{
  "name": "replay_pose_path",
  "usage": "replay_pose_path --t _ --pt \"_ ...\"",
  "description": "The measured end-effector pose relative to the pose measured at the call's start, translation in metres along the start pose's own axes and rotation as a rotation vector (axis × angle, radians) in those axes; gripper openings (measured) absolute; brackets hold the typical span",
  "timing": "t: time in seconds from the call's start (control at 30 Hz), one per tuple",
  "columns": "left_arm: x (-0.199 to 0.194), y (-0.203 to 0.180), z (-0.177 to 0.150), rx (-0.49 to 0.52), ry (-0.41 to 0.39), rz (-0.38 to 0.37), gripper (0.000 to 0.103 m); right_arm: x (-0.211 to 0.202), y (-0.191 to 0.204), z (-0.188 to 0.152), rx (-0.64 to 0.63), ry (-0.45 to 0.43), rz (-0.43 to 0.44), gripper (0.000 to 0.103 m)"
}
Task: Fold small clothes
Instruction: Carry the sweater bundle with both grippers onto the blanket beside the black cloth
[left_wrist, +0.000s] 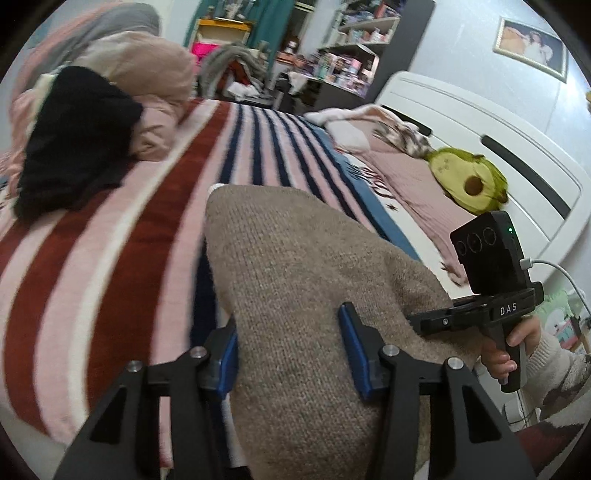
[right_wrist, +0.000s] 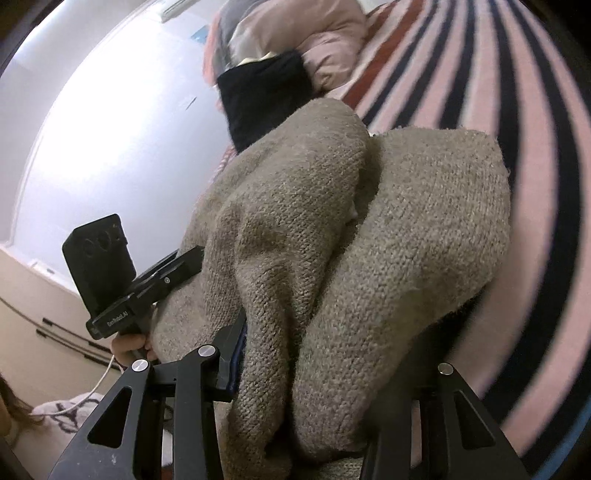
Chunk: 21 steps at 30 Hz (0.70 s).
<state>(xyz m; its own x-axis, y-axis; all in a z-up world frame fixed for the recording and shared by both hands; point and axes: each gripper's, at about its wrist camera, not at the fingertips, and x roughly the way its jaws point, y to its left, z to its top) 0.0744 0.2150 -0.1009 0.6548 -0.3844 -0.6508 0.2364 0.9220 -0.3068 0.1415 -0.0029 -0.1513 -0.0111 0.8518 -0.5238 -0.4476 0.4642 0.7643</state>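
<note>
Both grippers are on the sweater (left_wrist: 295, 295): left gripper (left_wrist: 291, 354) straddles one edge, unclenched; right gripper's (right_wrist: 325, 373) grip is hidden. The sweater stretches forward between them.

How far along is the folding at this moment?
Early. Nothing looks finished yet. In hand: the beige sweater is bunched between both tools, the left tool and right tool, above the striped blanket. Left: the black garment and pink clothes piled unfolded behind.
</note>
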Motion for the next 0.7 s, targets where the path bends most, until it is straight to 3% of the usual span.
replay_pose_path --t 0.3,0.7 --pt "-0.047 0.078 0.009 -0.032 -0.069 0.142 0.046 0.088 0.044 0.048 -0.106 0.064 0.047 0.035" --pt "-0.079 0.18 0.029 -0.078 -0.161 0.263 0.045 0.187 0.097 0.098 -0.206 0.098 0.08 0.035"
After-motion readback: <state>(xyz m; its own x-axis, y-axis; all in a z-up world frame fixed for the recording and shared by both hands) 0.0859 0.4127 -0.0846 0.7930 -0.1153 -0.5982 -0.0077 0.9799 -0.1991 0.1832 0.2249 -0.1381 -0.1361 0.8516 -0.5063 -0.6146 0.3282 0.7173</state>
